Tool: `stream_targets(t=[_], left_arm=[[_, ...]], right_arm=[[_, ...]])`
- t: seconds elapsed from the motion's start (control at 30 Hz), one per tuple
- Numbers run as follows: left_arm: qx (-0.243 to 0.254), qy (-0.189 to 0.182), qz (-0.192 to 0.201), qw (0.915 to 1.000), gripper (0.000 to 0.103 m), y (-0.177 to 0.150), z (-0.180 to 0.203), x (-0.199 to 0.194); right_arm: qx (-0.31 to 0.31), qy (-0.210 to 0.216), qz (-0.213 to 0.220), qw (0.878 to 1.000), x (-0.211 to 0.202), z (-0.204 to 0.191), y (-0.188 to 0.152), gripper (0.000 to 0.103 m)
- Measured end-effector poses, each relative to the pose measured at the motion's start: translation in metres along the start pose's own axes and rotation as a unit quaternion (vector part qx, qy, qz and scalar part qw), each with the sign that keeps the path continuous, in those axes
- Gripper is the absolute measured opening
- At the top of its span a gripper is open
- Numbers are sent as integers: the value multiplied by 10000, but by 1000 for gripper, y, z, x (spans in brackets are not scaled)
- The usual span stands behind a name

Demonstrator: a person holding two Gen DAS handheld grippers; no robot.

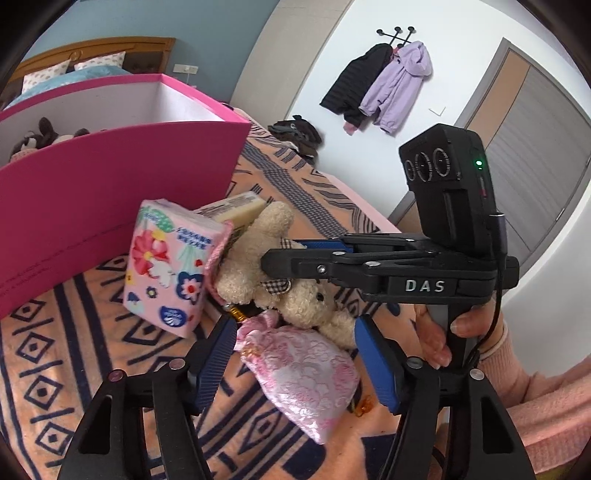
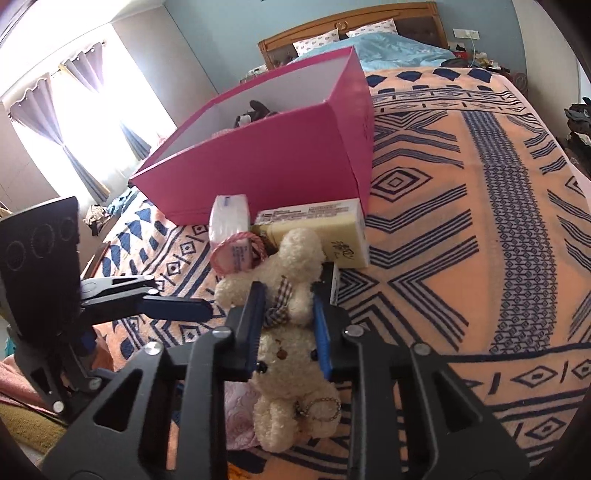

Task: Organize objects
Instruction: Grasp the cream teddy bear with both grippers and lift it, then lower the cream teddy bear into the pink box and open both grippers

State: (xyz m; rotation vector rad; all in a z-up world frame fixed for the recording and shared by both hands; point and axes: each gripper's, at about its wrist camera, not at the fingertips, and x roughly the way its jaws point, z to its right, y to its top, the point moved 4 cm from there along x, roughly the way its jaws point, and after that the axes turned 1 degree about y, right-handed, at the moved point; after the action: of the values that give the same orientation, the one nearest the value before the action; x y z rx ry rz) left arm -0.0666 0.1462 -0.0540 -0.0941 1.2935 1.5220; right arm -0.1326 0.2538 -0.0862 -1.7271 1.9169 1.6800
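A cream plush bear [image 1: 258,266] [image 2: 291,325] with a checked bow lies on the patterned bedspread. My right gripper [image 2: 288,317] [image 1: 277,264] is shut on the bear's middle. My left gripper [image 1: 295,354] is open, its blue fingers either side of a pink lace pouch [image 1: 303,373], not pressing it; it shows at left in the right wrist view [image 2: 177,308]. A flowered tissue pack [image 1: 166,266] [image 2: 229,218] and a pale yellow box [image 1: 236,208] [image 2: 321,229] lie beside the bear. The open pink box [image 1: 110,192] [image 2: 280,162] stands behind them, with a dark plush toy [image 2: 255,110] inside.
The orange and navy bedspread [image 2: 480,221] stretches to the right. Pillows and a wooden headboard [image 2: 351,22] are at the far end. Jackets hang on a wall rack [image 1: 384,81]. Dark clothes [image 1: 295,136] lie at the bed's edge.
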Motion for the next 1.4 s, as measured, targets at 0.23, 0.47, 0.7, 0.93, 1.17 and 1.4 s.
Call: stream_targets(t=[0.23,0.47,0.7,0.93,1.17,1.4], left_arm=[[112,-293,61,9995,64,11,17,0],[314,-216,315,9988,38,32,24,-12],[302,-47,609,9977,32,54,15,-34],[367,228,869,9953,32,93,8,-39],[363,561,1069,9920,32,126,-14,-51],[251,881,1008,9907,32,149,-41,-41]], right_arm=[[86,126,425,9990,-35,-7,7,26],[-82,410,858,9954,-59,-29,34,26],[-196,655,1064,9920,-59,-40,67,26],[-255,875,1227,9883,-56,-46,104,26],[-265,924,1384,9857,-48,-49,148,26],[-105,840,1349,9872,-24,-38,179,26]])
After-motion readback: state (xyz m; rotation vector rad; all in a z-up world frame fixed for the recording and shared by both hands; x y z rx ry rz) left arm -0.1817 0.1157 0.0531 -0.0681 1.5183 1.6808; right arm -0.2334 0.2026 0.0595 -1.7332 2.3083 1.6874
